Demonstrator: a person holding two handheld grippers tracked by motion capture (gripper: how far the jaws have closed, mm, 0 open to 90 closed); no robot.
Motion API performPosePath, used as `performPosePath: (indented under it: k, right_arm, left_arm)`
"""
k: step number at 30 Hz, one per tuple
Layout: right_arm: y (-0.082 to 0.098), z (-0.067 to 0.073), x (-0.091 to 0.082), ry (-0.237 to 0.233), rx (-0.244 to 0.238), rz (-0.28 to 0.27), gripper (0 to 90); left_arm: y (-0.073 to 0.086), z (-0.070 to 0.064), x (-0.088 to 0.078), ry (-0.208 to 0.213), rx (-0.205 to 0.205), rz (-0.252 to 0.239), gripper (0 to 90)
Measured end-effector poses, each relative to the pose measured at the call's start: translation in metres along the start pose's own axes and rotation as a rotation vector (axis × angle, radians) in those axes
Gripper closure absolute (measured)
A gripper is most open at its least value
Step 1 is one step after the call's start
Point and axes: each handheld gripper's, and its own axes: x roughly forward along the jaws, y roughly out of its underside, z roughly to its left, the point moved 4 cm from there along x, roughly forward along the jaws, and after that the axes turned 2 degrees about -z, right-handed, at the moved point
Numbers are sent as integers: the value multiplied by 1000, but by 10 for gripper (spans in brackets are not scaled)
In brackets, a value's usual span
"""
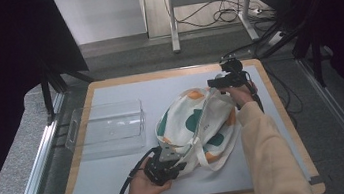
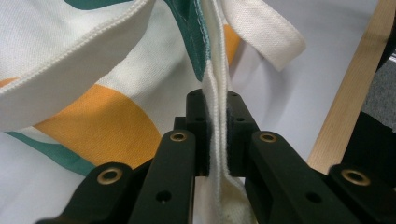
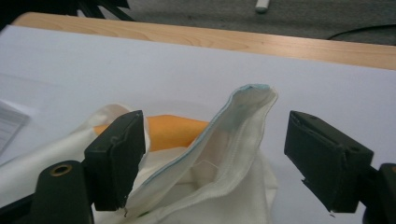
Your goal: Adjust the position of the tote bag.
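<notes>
A cream cotton tote bag printed with green and orange blobs [image 1: 198, 123] lies slumped on the pale grey mat of the wood-edged bench [image 1: 121, 184], stretched between the two tools. Its long axis runs on a slant, from the left hand-held gripper [image 1: 177, 163] at the near side up to the right hand-held gripper [image 1: 218, 84] at the far side, with the bag's rim end pointing toward the right one.

The left hand-held gripper is clenched on the bag: in the left gripper view its two black pads pinch a doubled cream seam [image 2: 218, 135] that stands upright between them, with orange and green print to the left of the jaws and a flat cream webbing strap [image 2: 275, 35] looping off beyond them to the right.

The right hand-held gripper [image 3: 212, 158] is released, its jaws standing wide. In the right gripper view the bag's raised rim fold [image 3: 243, 121] rises in the gap between them, nearer the left jaw; whether it brushes that jaw is hard to tell from this angle, but the right jaw stands clear of it.

A clear plastic rectangular tray [image 1: 108, 128] sits on the mat well apart from the left hand-held gripper, beyond it and off to the left of the bag.
</notes>
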Motion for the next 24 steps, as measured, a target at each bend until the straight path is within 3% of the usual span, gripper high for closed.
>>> performPosePath:
  k: [3,7,17,19,24]
  right_arm:
    - [2,1,7,-12,19,30,218]
    - [2,-1,11,13,30,45,239]
    - [8,-3,14,-25,69,94,356]
    - [11,-2,17,-32,58,101,409]
    - [14,-4,20,-18,47,125,638]
  left_arm:
    - [0,-1,0,-6,11,5,835]
    - [0,-1,0,-4,6,1,836]
    - [1,-1,1,-8,10,-1,835]
    - [2,-2,1,-8,13,1,835]
    - [2,-1,1,-8,7,-4,836]
